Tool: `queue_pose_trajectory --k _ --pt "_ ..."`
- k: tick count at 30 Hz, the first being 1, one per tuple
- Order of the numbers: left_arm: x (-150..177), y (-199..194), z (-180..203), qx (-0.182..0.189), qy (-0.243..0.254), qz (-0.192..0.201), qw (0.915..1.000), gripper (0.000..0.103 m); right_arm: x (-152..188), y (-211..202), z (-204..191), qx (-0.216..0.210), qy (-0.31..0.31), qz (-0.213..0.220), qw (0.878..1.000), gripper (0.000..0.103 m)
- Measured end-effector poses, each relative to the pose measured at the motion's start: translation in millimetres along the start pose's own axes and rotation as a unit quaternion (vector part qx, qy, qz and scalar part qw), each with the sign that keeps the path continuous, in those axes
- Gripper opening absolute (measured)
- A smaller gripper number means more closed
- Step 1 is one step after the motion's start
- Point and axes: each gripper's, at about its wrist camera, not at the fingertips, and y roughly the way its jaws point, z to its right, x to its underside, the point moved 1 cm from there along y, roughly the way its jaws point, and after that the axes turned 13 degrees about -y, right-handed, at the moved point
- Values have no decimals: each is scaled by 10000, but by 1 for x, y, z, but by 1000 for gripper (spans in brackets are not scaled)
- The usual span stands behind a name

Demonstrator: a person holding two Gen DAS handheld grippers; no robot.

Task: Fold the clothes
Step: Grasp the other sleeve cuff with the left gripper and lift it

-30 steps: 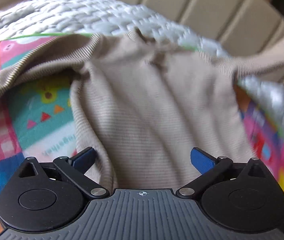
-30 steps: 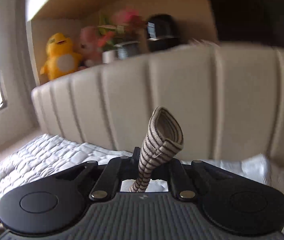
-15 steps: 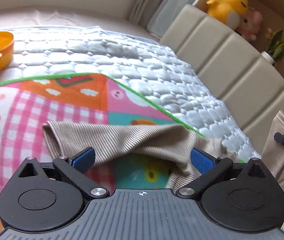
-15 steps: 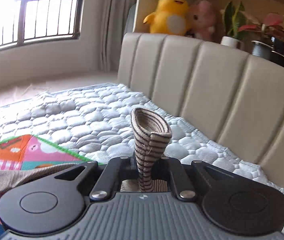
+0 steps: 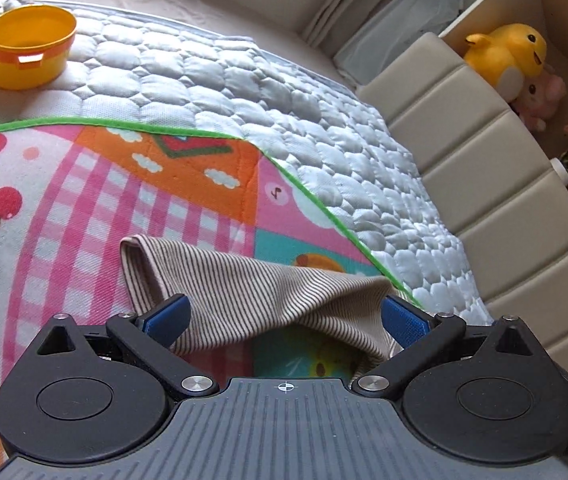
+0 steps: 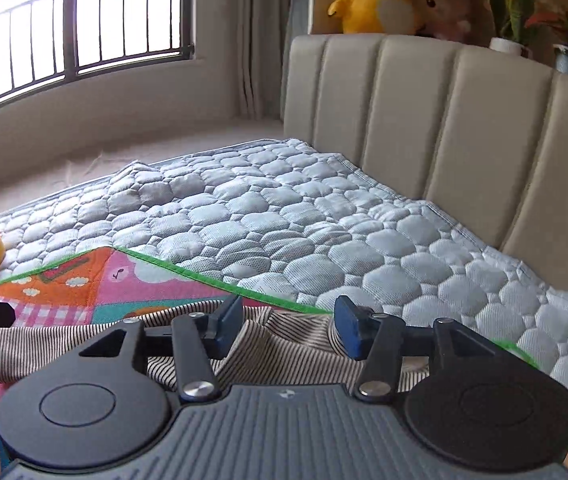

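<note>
Released from the right hand-held gripper [image 6: 288,326], whose jaws a moment ago pinched a raised tube of cloth and now stand apart and empty, the striped garment [image 5: 243,292] has dropped onto the patchwork play mat [image 5: 83,184]. It lies bunched near the mat's green-bound edge, on the side toward the padded headboard [image 6: 424,112], with the quilted mattress cover [image 6: 284,220] beyond. The left hand-held gripper [image 5: 284,318] hovers low over the garment, jaws wide, blue pads [image 5: 404,322] to either side of the cloth and holding nothing; whether they brush the fabric cannot be told. The garment appears doubled over but loose, one fold lifted so that the mat shows beneath it. To finish this step well, the slack should probably be smoothed flat and the edges squared before the next fold, each gripper taking a corner rather than the bulk. A yellow tub [image 5: 29,52] sits well apart on the mattress cover.
</note>
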Motion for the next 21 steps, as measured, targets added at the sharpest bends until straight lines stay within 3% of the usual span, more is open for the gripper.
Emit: queue_pose_trajectory --k 5,8,11,13,15,18,20,21 --pt "1 0 1 -83 87 12 9999 103 58 -52 29 267 898 -299 9952 52" --pt "6 -3 7 -77 340 13 9994 103 93 -83 38 521 1429 -239 9881 58" --pt "9 -15 17 20 963 36 9953 103 116 -95 47 737 1617 -115 9840 66" --pt "8 -26 26 124 1636 155 9863 103 122 -91 52 802 1529 -120 9849 66" --pt "8 -38 26 -195 2625 420 9638 103 121 -87 59 770 1557 -79 9848 66" --pt "13 -50 18 -855 3967 706 9112 103 117 -84 68 469 1846 46 9817 66" --pt "24 -49 6 -1061 4510 502 8848 103 115 -84 69 369 1911 71 9809 66" --pt "33 -47 0 -1113 4829 394 8677 103 115 -84 69 354 1900 69 9811 66"
